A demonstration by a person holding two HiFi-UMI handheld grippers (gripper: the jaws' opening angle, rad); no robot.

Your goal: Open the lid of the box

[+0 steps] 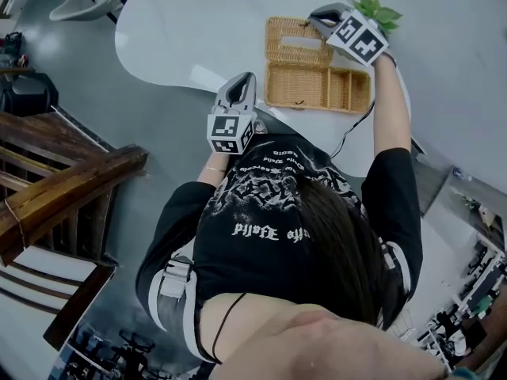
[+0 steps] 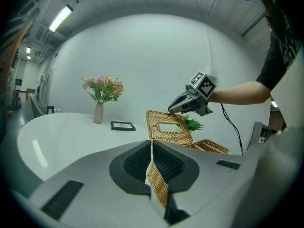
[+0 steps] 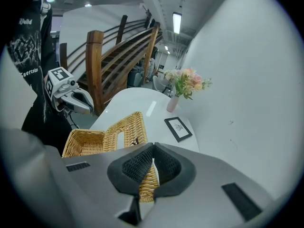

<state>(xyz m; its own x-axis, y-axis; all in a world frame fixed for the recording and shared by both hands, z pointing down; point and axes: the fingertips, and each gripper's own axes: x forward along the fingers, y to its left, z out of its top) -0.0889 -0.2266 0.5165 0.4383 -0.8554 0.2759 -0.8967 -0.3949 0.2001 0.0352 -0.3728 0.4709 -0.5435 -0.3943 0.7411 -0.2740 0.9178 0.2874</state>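
Office lounge: wooden staircase (image 3: 97, 63), white table (image 1: 182, 30), flower vase (image 2: 98, 113), strip lights (image 3: 177, 22).

You're seeing a tan woven-wicker box (image 1: 317, 89) and lid (image 1: 297, 42) on a glossy white table (image 1: 182, 30). Your left gripper (image 1: 250, 77) and right gripper (image 1: 314, 16) are showing grey, cubes (image 1: 231, 133) black-and-white squared.

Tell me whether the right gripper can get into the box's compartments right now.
Probably not yet: the right gripper is shut on the edge of the lid. Once released, likely yes; the lid stands open and the box's compartments lie uncovered.
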